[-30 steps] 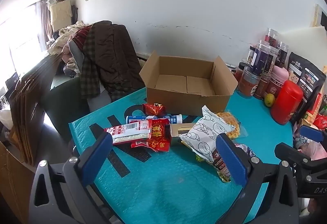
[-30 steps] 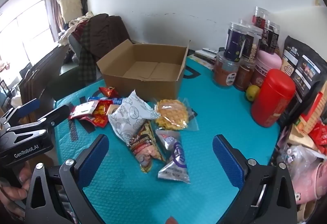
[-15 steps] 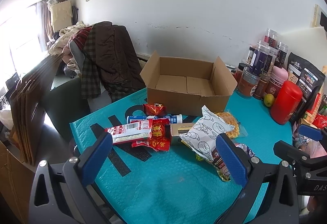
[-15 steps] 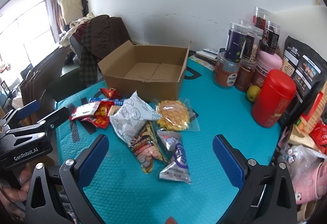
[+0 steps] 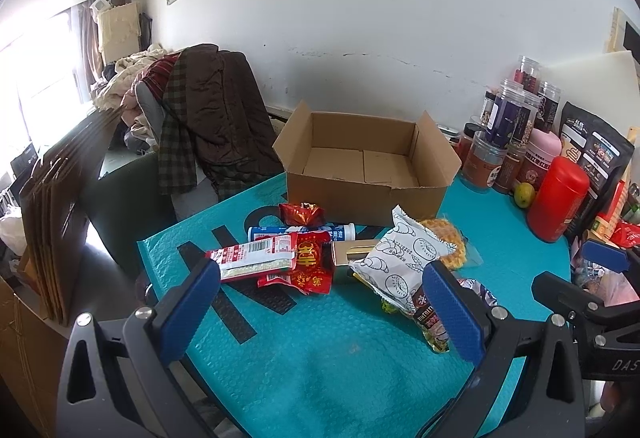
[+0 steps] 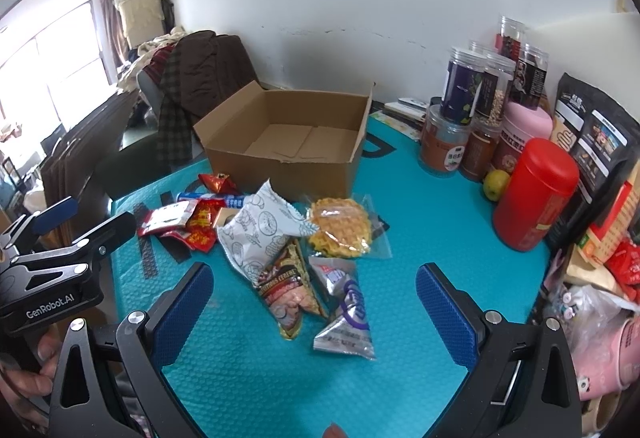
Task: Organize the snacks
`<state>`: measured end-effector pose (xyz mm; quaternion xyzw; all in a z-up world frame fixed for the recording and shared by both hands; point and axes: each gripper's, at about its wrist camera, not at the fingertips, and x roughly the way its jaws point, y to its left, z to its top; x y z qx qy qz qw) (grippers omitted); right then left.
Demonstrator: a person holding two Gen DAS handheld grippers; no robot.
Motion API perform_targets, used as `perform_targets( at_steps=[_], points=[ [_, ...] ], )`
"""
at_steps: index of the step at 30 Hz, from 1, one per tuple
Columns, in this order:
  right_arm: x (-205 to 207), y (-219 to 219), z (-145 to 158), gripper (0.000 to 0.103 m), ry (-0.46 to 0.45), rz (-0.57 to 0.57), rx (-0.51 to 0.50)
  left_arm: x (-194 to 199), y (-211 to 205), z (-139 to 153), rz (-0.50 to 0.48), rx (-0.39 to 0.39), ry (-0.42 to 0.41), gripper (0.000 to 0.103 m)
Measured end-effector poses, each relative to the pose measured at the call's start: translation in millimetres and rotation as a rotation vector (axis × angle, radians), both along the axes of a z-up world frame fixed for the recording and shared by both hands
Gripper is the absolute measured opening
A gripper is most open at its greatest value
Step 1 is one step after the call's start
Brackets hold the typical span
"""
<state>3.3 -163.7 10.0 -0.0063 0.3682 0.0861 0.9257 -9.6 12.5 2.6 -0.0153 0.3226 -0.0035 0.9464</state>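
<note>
While claws gape, blue tube [image 5: 302, 232] lies crosswise before box [image 5: 366, 174].

The cardboard box [image 6: 288, 142] sits at twelve o'clock on the desk [image 6: 420, 246], open side up. Just before it the snack packets [image 6: 296, 238] lie in a loose heap, some overlapping. At two o'clock, jars [image 6: 460, 118] stand stacked near the wall, a canister [image 6: 534, 194] before them. At ten o'clock, behind the desk, clothes [image 6: 192, 86] hang over a chair.

Gold box [image 5: 352, 252] mostly buried under packets.
</note>
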Motion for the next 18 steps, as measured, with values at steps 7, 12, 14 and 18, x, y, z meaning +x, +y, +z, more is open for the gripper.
perform_targets(
  at_steps=[7,12,14,18],
  points=[
    [-1.4,1.4,2.0,0.103,-0.005,0.006,0.000,-1.0,-1.8,2.3,-0.003,0.005,-0.001,0.103],
    [-2.6,2.1,2.4,0.103,-0.008,0.007,0.001,-2.4,-1.9,4.7,-0.003,0.007,-0.005,0.103],
    [-2.7,1.9,2.4,0.103,-0.009,0.008,0.001,-2.8,-1.9,5.3,-0.002,0.008,-0.006,0.103],
    [-3.3,1.8,3.3,0.103,-0.013,0.009,0.001,-2.7,-2.1,5.3,-0.003,0.008,-0.006,0.103]
  ],
)
